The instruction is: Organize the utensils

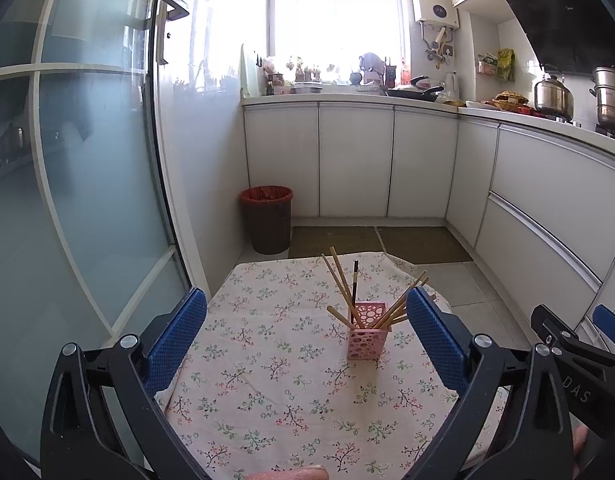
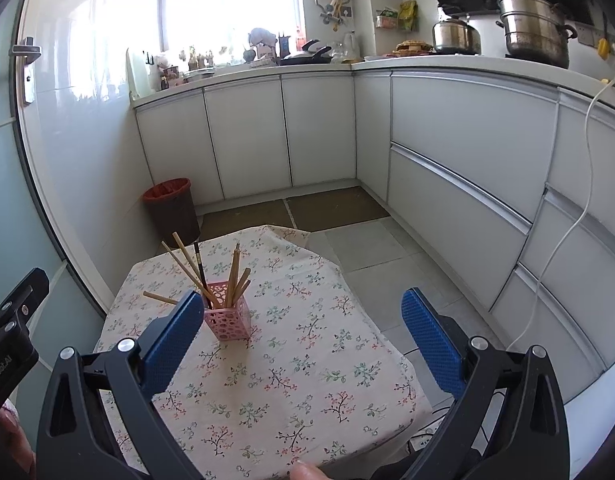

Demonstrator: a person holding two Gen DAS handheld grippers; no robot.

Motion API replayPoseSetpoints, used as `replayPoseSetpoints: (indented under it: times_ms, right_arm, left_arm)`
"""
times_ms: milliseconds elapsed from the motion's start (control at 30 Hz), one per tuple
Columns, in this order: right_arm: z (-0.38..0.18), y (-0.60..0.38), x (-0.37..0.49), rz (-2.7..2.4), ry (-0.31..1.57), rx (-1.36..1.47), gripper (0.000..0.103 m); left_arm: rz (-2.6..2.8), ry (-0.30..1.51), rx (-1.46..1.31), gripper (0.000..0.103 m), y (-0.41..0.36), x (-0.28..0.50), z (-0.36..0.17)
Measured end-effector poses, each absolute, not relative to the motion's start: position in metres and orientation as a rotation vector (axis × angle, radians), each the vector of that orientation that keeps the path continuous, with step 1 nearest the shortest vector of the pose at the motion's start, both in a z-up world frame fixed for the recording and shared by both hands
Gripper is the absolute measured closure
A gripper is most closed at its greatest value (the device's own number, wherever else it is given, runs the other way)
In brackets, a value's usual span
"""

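A pink perforated holder [image 1: 367, 336] stands upright on the floral tablecloth [image 1: 267, 380], with several wooden chopsticks [image 1: 339, 280] and one dark chopstick [image 1: 354, 280] fanned out in it. My left gripper [image 1: 307, 320] is open and empty, back from the holder, which sits just left of its right finger. In the right wrist view the holder [image 2: 229, 320] and chopsticks [image 2: 235, 276] stand just right of the left finger. My right gripper [image 2: 303, 316] is open and empty above the cloth. The right gripper's body also shows at the left wrist view's right edge [image 1: 567, 344].
A brown bin with a red liner [image 1: 266, 218] stands on the floor beyond the table. White cabinets [image 1: 355, 160] run along the back and right, with pots [image 2: 535, 28] on the counter. A glass door [image 1: 67, 160] is on the left. A white cable [image 2: 579, 200] hangs at the right.
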State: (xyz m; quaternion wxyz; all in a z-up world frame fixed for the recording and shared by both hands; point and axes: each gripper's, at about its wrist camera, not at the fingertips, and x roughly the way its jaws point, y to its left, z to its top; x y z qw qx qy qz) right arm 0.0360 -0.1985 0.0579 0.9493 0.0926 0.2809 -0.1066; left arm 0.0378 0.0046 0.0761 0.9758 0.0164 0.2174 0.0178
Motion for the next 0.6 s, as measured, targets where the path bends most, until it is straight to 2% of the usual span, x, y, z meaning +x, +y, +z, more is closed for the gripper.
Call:
replayPoseSetpoints:
  times_ms: [600]
  right_arm:
    - [0.0581, -0.1957, 0.0361, -0.211, 0.569, 0.192, 0.007]
  left_arm:
    - [0.026, 0.448, 0.037, 0.007, 0.0034, 0.0384, 0.0739]
